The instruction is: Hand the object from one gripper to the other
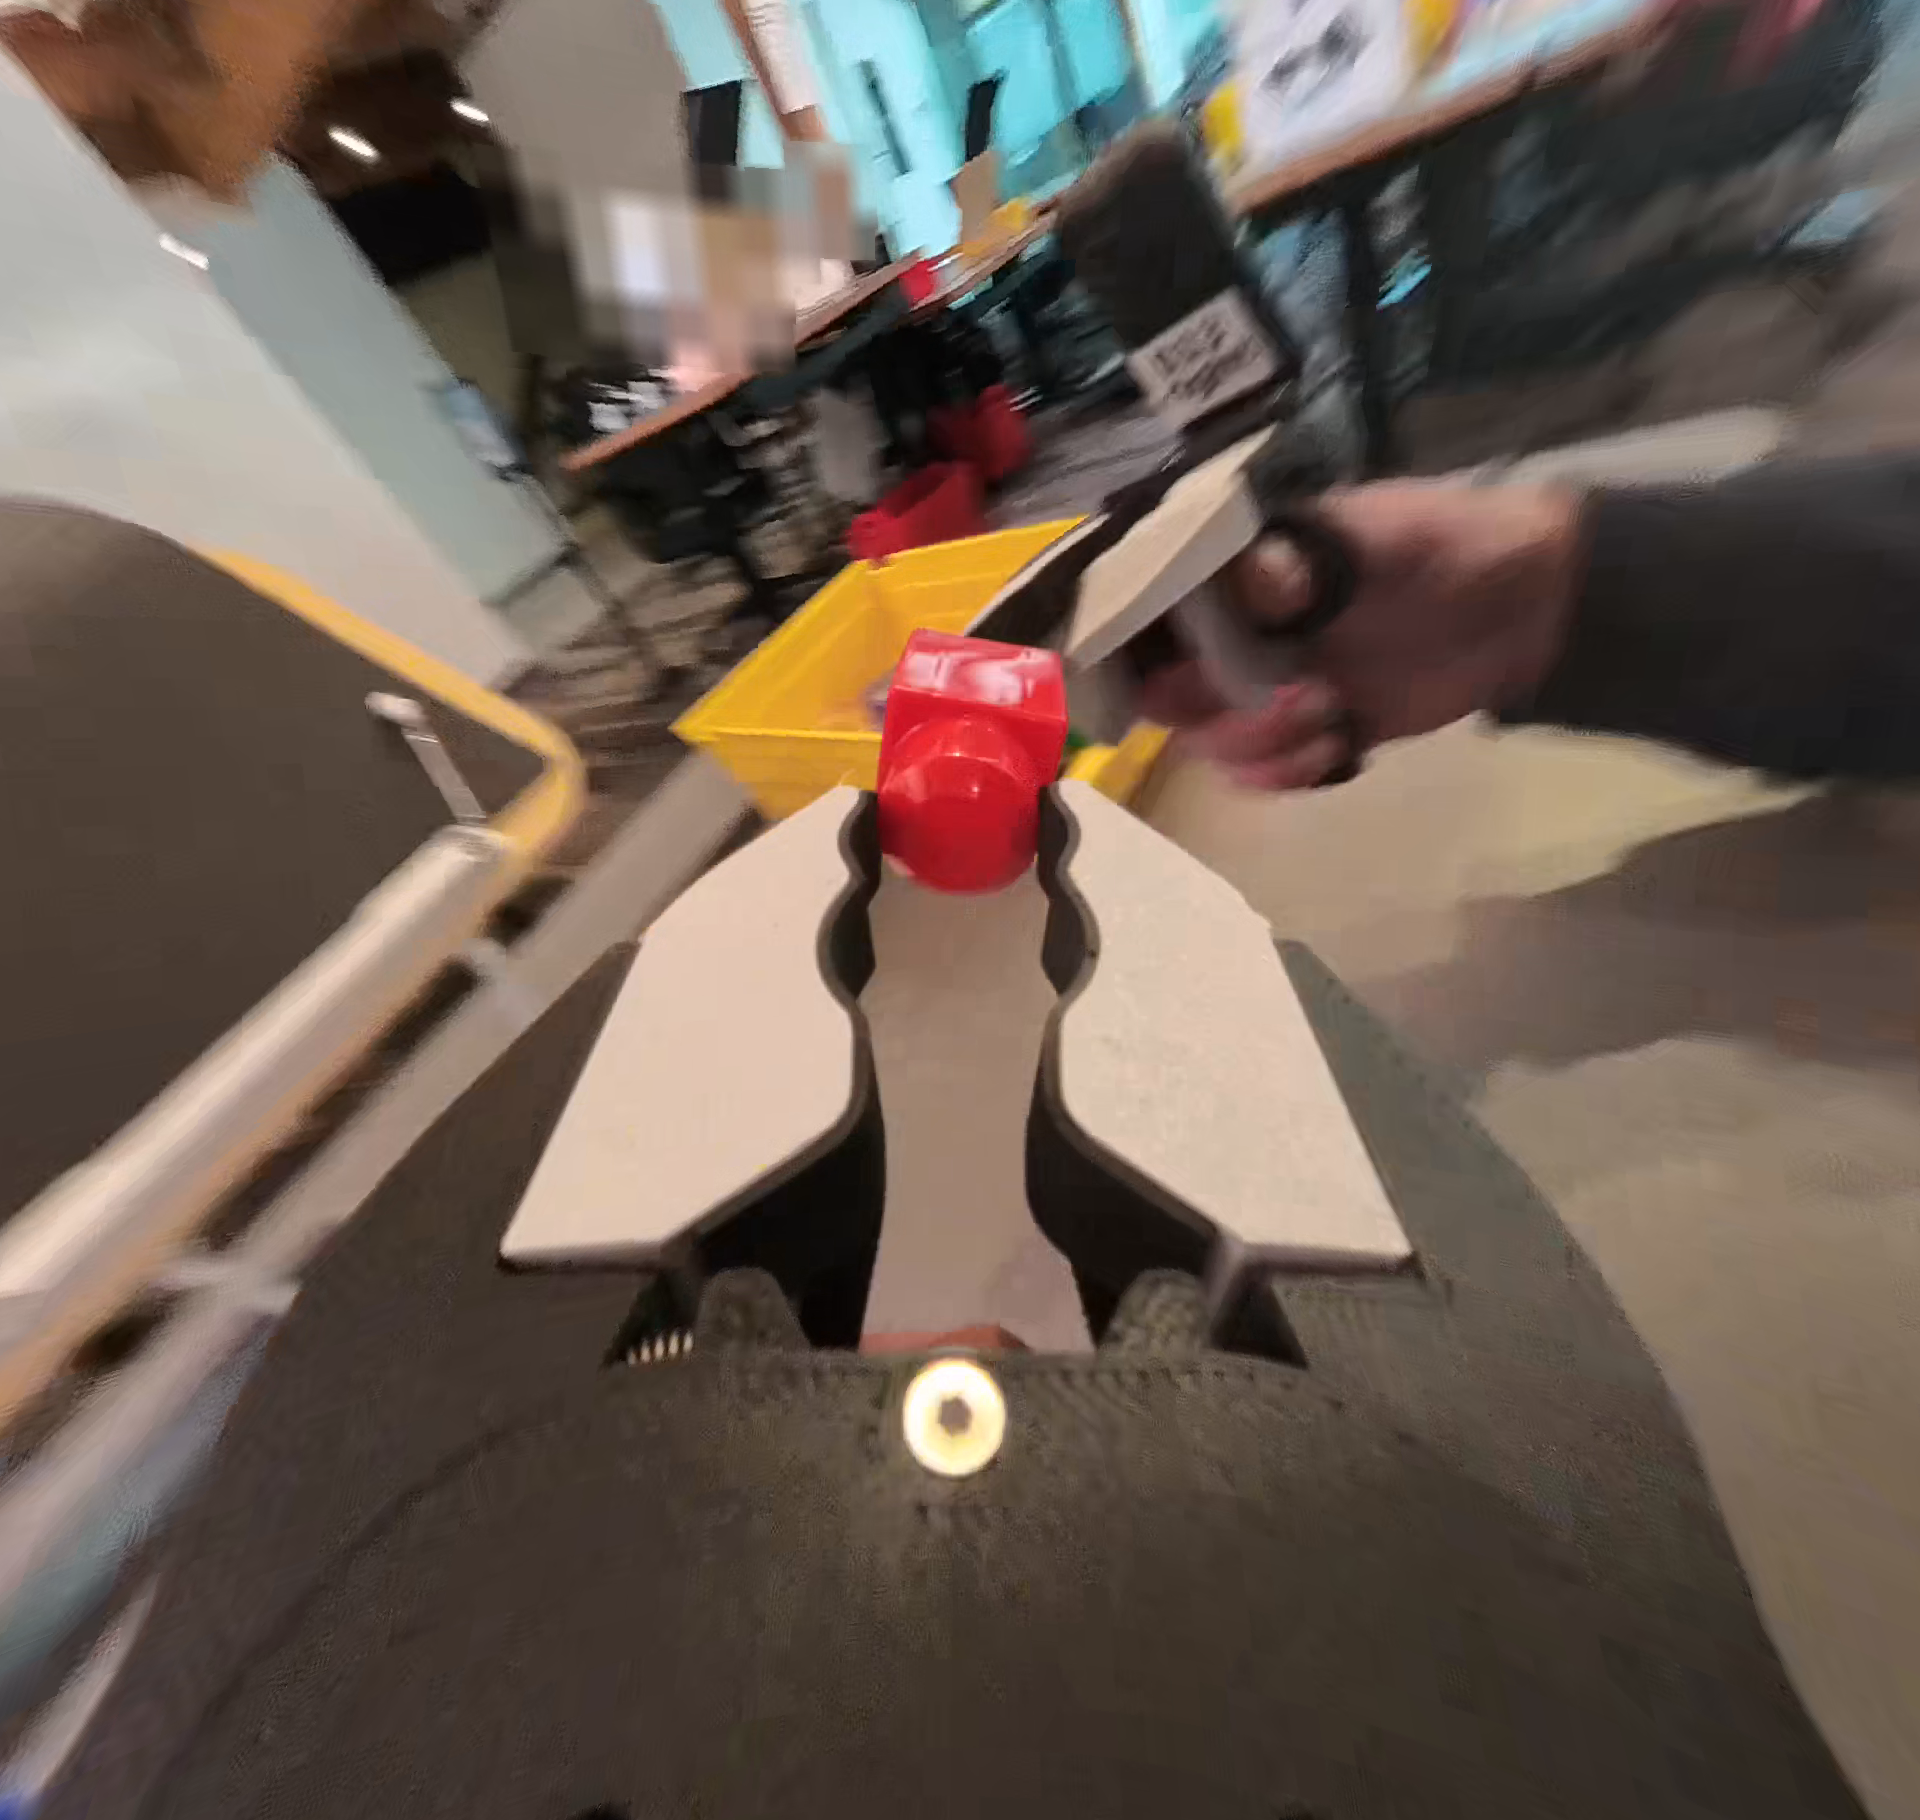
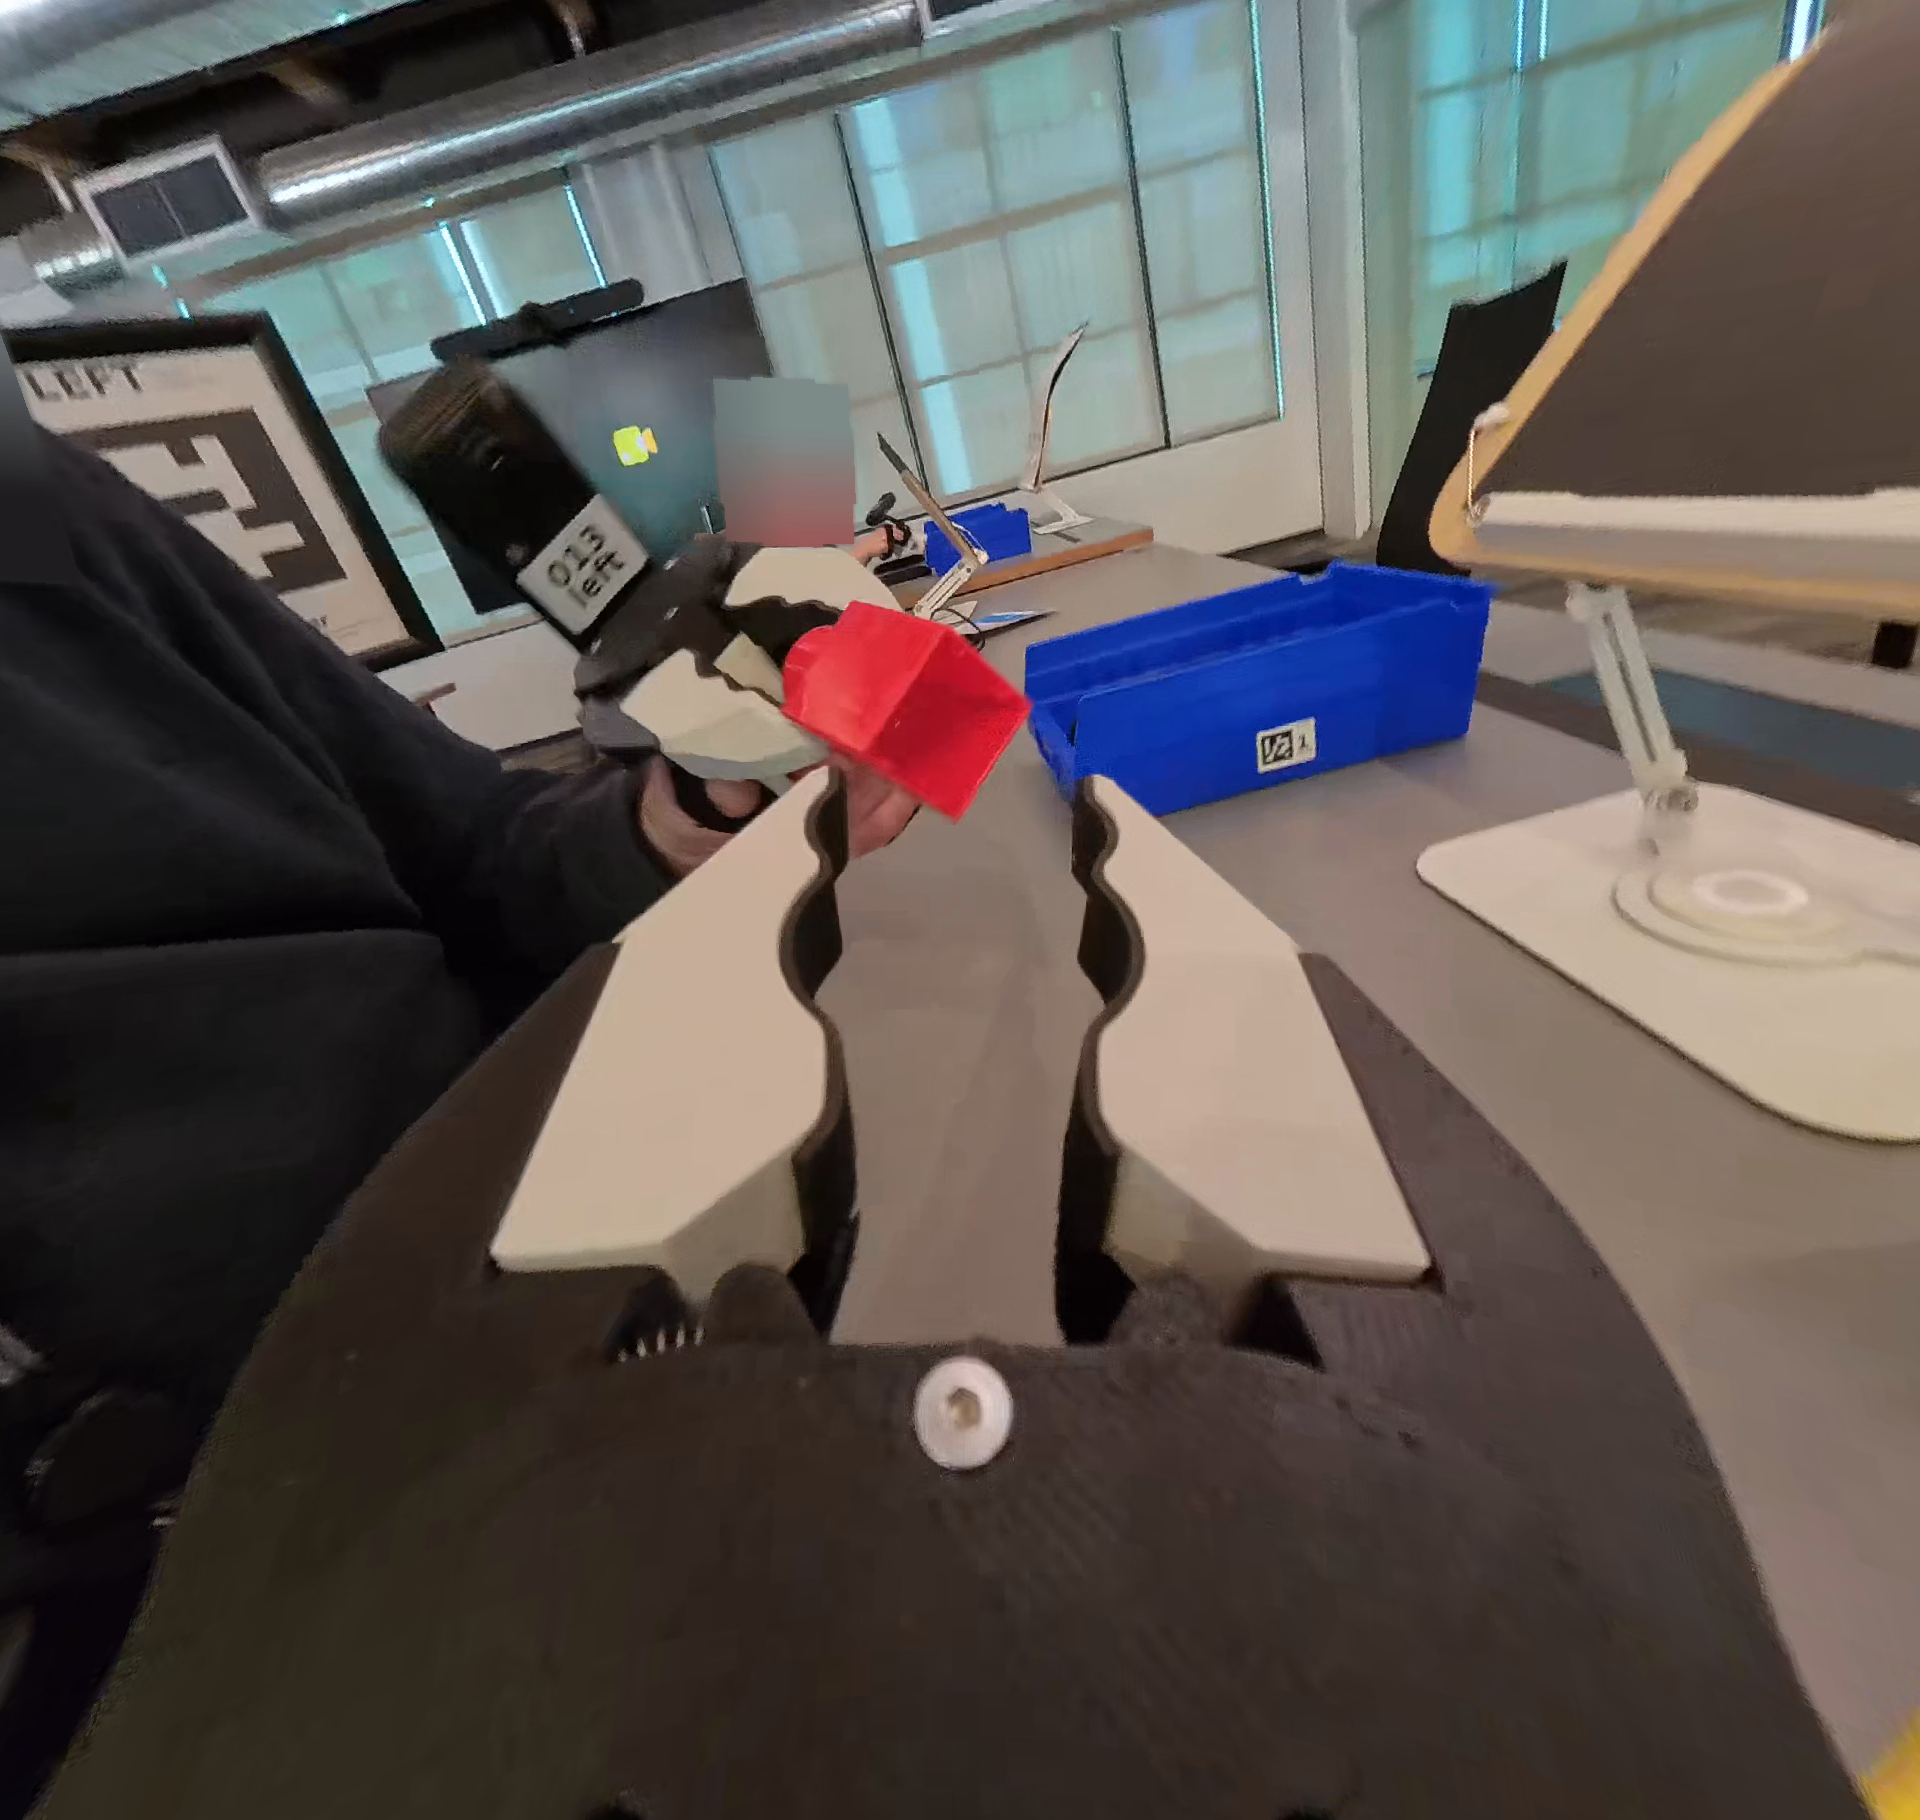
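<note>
Left tool (image 1: 958,814) is gripping the red scoop (image 1: 966,762) by its rounded end, held up above the worktop (image 2: 1403,991). In the right wrist view the scoop's wide mouth (image 2: 904,705) is pointing toward the right tool (image 2: 956,804), which is gaping, holding nothing, just short of it. Judged step: the approach before the transfer. Next move is calling for the right tool to close on the scoop's body before the left lets go. Yellow bin (image 1: 800,690) and blue bin (image 2: 1257,679) are sitting beyond.
</note>
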Available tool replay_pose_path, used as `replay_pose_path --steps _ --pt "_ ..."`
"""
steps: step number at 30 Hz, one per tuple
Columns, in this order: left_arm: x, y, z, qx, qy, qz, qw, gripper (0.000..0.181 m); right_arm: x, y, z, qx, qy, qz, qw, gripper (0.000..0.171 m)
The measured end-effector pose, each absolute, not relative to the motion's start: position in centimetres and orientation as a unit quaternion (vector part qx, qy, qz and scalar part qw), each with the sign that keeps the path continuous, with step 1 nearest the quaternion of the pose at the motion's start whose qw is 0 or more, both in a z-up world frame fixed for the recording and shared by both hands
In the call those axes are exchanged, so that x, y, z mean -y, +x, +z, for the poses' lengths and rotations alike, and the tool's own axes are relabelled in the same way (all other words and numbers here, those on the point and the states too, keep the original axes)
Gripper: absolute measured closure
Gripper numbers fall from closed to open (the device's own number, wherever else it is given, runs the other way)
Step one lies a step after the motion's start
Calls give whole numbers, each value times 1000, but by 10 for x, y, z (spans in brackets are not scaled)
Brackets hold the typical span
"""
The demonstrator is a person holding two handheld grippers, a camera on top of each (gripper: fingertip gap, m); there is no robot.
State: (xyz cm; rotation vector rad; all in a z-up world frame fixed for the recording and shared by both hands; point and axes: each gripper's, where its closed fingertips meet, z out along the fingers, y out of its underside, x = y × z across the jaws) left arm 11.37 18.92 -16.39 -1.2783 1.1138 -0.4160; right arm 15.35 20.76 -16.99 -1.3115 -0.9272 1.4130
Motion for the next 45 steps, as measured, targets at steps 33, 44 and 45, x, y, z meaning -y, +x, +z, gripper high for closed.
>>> replay_pose_path --steps 33,44,45 --pt "-144 128 -152 -399 -542 -642 367 119 -125 138 -156 711 -392 290 507 171" --pt "-107 138 -155 -350 -461 -784 223 147 -100 130 -174 768 -352 202 496 171" --pt "-107 138 -155 -348 -459 -786 223 147 -100 130 -174 767 -352 201 497 171"
